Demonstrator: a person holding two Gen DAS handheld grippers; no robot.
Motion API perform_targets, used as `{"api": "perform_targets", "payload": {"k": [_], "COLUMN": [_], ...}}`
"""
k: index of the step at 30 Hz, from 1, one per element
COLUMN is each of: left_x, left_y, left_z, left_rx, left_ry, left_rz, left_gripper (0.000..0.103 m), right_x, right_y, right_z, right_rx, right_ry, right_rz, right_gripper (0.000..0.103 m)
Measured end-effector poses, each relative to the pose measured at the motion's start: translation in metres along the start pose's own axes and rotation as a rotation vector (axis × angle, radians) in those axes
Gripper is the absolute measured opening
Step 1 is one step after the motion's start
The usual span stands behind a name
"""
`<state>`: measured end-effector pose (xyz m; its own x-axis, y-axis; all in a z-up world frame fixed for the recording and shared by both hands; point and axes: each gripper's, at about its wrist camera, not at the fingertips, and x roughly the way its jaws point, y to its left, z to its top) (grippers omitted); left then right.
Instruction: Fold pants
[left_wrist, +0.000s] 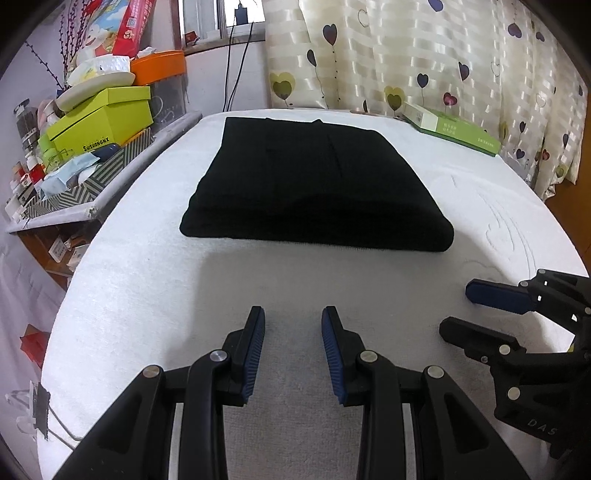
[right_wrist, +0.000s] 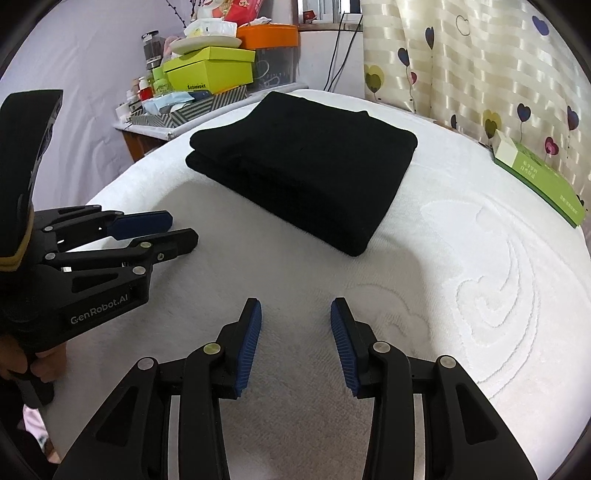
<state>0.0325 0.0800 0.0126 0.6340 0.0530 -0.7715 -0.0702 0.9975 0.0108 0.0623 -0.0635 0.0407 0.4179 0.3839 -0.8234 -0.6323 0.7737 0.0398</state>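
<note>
A: Where are the pants (left_wrist: 314, 184)?

B: On the white tabletop (left_wrist: 147, 288), towards its far side; a black slab, folded into a thick rectangle of several layers, with the rounded fold facing us; nothing touches it.

A: How will it handle?

B: My guess is soft and limp, light enough for one claw, but the layers could slide or fan open if it is pinched at a single corner; I judge the near folded edge the best hold, taking the whole stack at both ends.

A: And the claws?

B: The left claw (left_wrist: 293, 314) hovers over bare cloth short of the pants, jaws apart and empty; the right claw (right_wrist: 296, 306) is the same, jaws spread, gripping nothing; they sit side by side, near each other.

A: So the fold looks done?

B: It appears so; edges look square enough.

A: What is around?

B: A green box (left_wrist: 452, 127) near the far right edge by the curtain (left_wrist: 424, 55); a cluttered shelf (left_wrist: 92, 177) on the left.
</note>
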Motion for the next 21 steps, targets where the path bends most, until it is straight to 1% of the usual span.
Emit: {"api": "perform_targets", "payload": {"k": [9,21], "left_x": [0.0009,0.0012], "left_y": [-0.0010,-0.0021], "left_z": [-0.0003,-0.0009], "left_rx": [0.010,0.021], "left_ry": [0.003,0.002], "left_rz": [0.006,0.019], "left_gripper": [0.035,0.036], "right_x": [0.0007,0.0008], "right_y": [0.0026,0.0029], "right_z": [-0.0003,0.0003], "right_rx": [-0.014,-0.012], "right_ry": [0.001,0.002], "right_rz": [-0.020,-0.017], "right_gripper": [0.042,0.042]}}
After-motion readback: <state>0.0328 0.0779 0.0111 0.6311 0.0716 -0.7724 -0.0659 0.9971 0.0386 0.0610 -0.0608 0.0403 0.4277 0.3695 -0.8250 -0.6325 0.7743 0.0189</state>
